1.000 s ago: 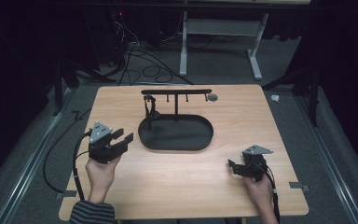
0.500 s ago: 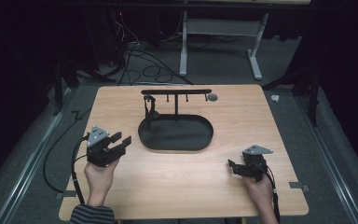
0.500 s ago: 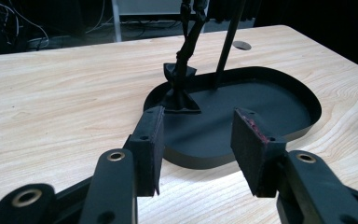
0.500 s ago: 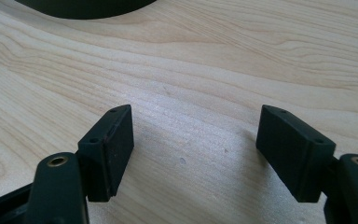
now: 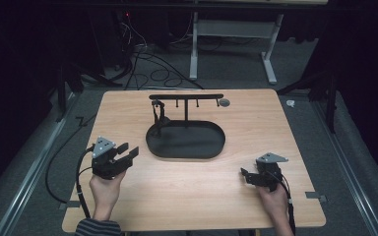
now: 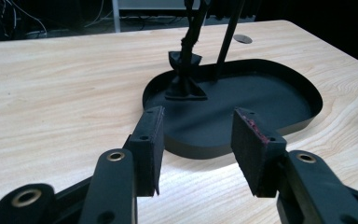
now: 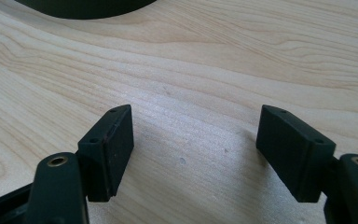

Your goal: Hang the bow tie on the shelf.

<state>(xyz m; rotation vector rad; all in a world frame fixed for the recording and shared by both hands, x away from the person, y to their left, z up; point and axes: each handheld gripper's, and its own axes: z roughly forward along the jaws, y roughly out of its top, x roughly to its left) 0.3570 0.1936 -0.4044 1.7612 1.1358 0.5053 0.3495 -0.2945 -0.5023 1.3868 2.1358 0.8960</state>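
Observation:
A black oval tray (image 5: 206,147) lies mid-table, carrying a T-shaped stand (image 5: 186,97) with small pegs under its crossbar. A small dark object (image 6: 185,74) hangs from the left end of the stand down to the tray floor (image 6: 242,102). My left gripper (image 5: 128,153) is held above the table left of the tray, open and empty, pointing at the tray's near rim (image 6: 200,151). My right gripper (image 5: 246,175) rests low at the table's front right, open, with bare wood between its pads (image 7: 116,140).
The wooden table (image 5: 256,123) has a round grey cable port (image 5: 224,102) behind the stand. A cable (image 5: 81,177) trails from the left gripper off the table's left edge. Desk legs and cables stand on the floor beyond the table.
The left gripper has drifted slightly toward the near edge of the table, staying open. The right gripper has not moved.

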